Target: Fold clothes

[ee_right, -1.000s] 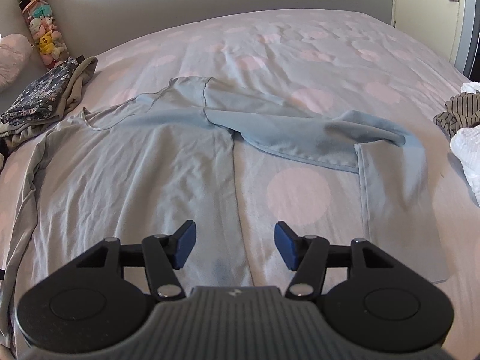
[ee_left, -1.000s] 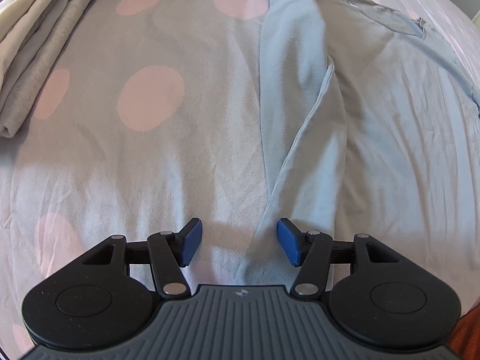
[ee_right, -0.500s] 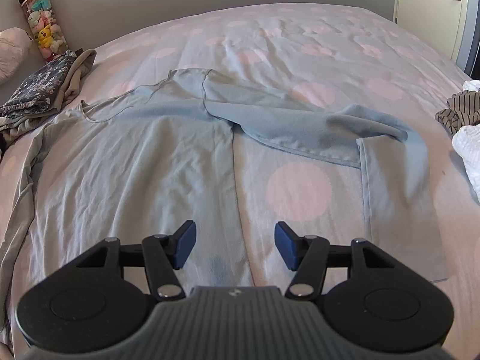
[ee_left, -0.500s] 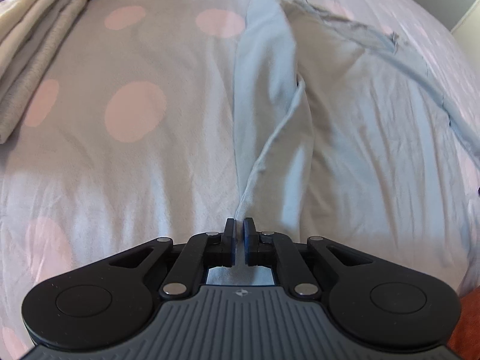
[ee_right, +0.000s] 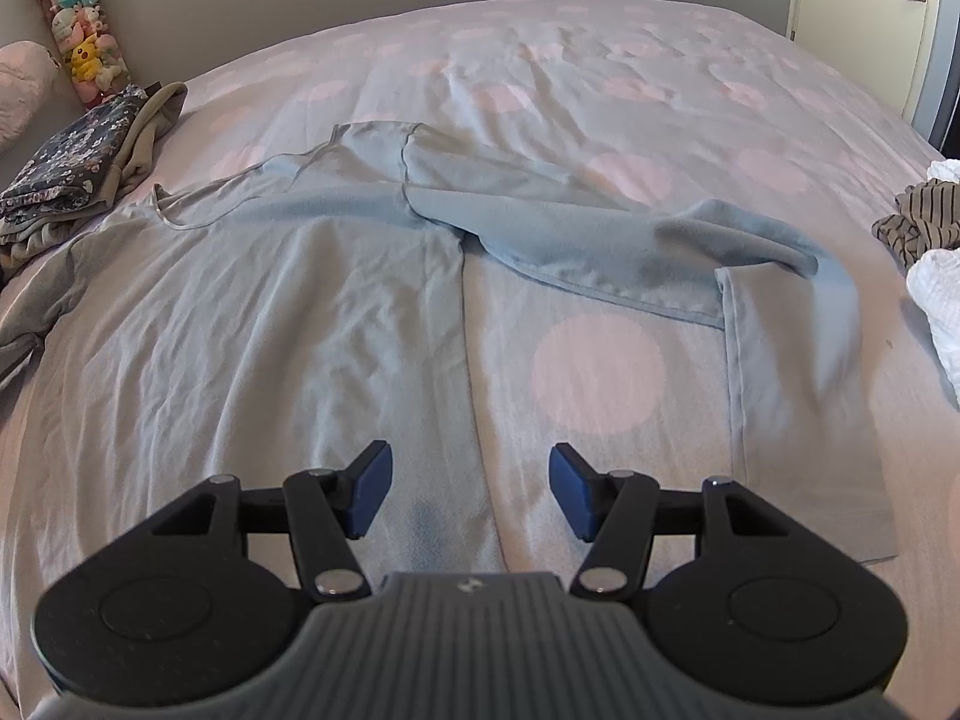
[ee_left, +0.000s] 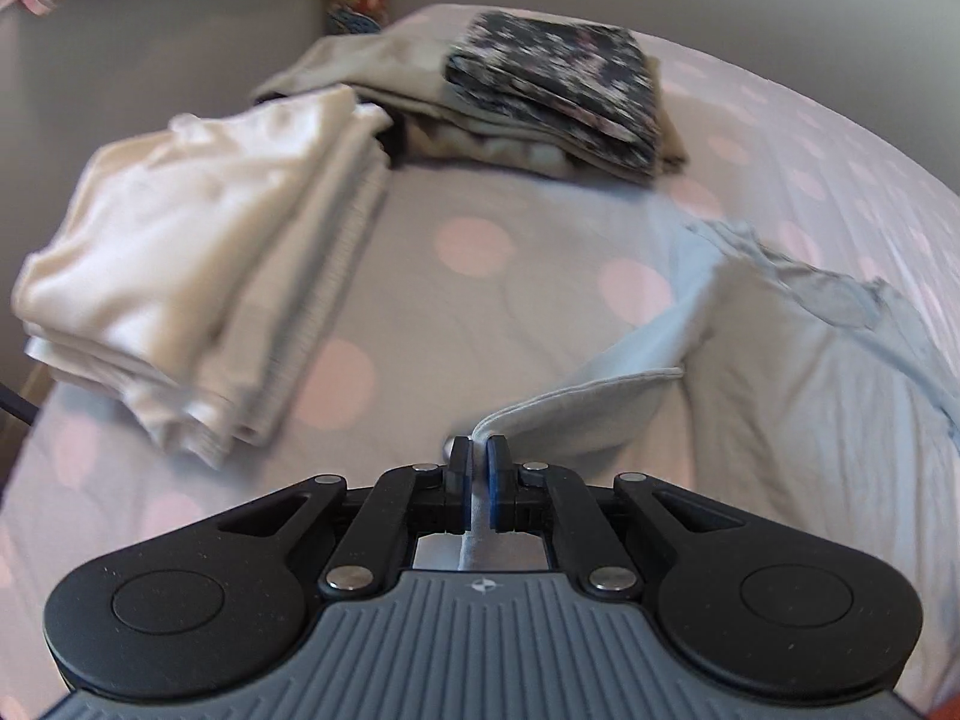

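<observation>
Blue-padded fingers of the left gripper point(ee_left: 478, 462) are pressed together on the cuff of a sleeve point(ee_left: 576, 414), which is lifted off the bed point(ee_left: 468, 300). That sleeve belongs to a pale blue long-sleeved shirt point(ee_right: 252, 300), which is spread flat across the dotted lilac bedcover. The right gripper point(ee_right: 469, 492) is held wide open and empty just above the shirt's right side edge. The other sleeve point(ee_right: 600, 234) is stretched out to the right and bent back toward the near side. Farther left, a folded cream stack point(ee_left: 198, 300) is seen. Beyond it lies a folded dark floral garment point(ee_left: 558, 90) on beige clothes. At far right, striped and white laundry point(ee_right: 924, 240) is heaped.
</observation>
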